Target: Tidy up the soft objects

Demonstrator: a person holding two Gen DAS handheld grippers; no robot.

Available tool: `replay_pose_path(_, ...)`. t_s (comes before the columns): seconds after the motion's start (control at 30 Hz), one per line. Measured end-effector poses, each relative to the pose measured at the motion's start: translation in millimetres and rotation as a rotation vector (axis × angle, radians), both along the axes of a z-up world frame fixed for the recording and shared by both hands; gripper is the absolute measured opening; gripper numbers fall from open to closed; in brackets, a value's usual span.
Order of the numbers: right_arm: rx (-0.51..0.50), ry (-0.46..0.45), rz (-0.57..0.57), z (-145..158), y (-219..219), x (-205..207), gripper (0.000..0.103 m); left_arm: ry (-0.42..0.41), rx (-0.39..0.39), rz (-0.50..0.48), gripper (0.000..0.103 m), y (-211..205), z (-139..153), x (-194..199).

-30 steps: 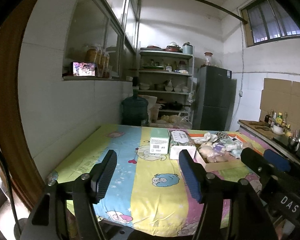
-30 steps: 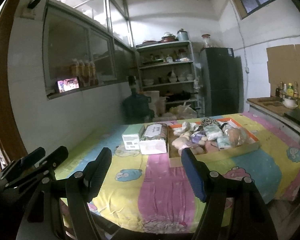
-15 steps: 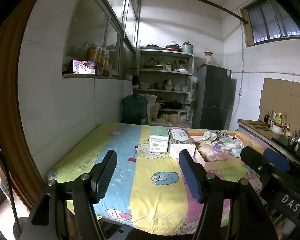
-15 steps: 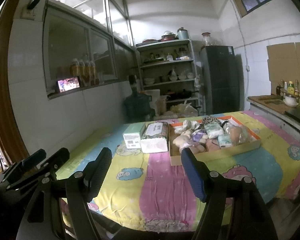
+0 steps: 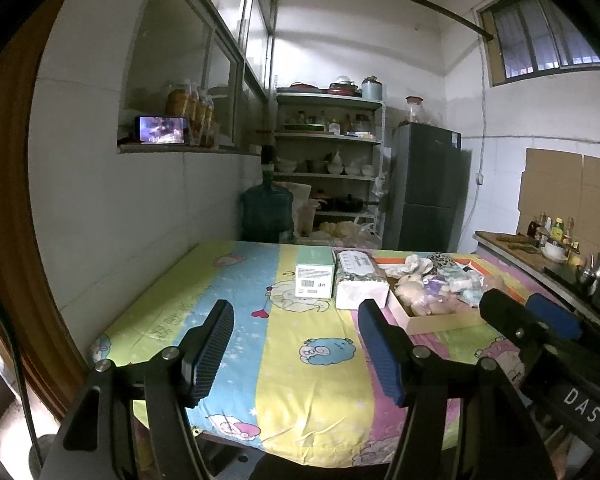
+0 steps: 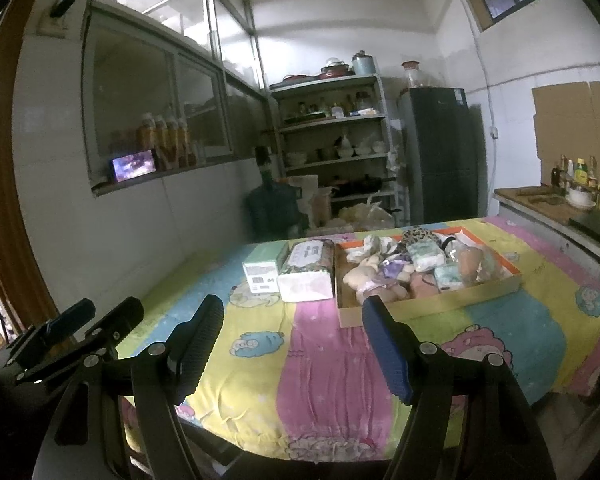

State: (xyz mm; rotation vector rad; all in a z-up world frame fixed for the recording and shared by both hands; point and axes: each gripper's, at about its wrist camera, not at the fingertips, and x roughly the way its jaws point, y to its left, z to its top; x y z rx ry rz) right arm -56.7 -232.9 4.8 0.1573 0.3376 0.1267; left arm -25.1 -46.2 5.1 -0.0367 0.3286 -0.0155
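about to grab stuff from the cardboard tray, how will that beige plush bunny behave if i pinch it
The beige plush bunny looks stuffed and limp, so it will probably squash between the fingers and droop. It seems light for its size. It lies against other soft items in the cardboard tray, so a neighbour may drag along.

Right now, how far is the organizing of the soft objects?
Nothing looks sorted yet. The soft objects lie heaped in the cardboard tray, beside the tissue pack and green box. Nothing is in hand: left gripper and right gripper are open, short of the tray. All picking remains.
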Motion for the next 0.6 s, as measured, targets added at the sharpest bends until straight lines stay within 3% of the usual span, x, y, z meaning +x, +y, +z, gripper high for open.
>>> replay_pose_path(0.6,-0.022,-0.028,-0.035,2.5,0.7,-4.8,0.074,0.001,0.006,-0.01,0.064,-1.3,0.1,0.2)
